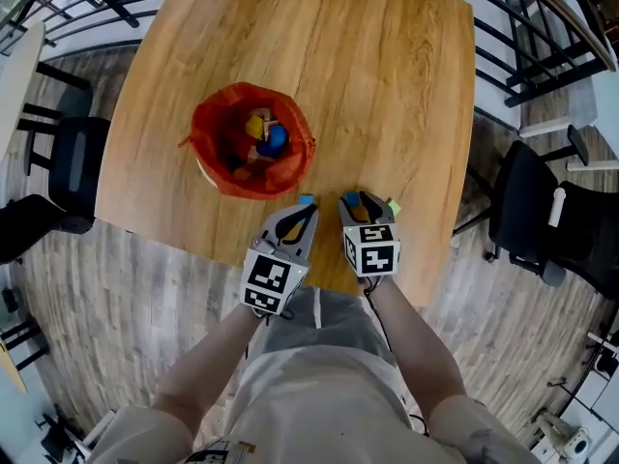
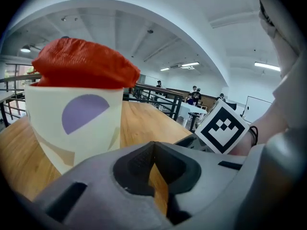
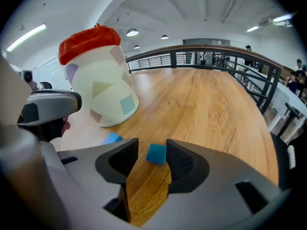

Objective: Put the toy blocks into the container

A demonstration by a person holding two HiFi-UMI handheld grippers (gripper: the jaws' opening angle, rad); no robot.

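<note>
Toy blocks (image 1: 263, 135) fill a red-lined container (image 1: 215, 124) on a wooden counter (image 1: 387, 85). Toward 5 o'clock from the container, near the counter's edge, a blue block (image 3: 157, 154) lies on the wood between the spread jaws of the right claw (image 3: 151, 151), not pinched. A second blue block (image 3: 112, 138) lies at its 10 o'clock. A green block (image 1: 394, 206) sits at that claw's 3 o'clock. The left claw (image 2: 152, 146), at 9 o'clock, is pressed together and empty.

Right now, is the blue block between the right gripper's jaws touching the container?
Apart. The right gripper view shows bare table between blue block and container.
</note>
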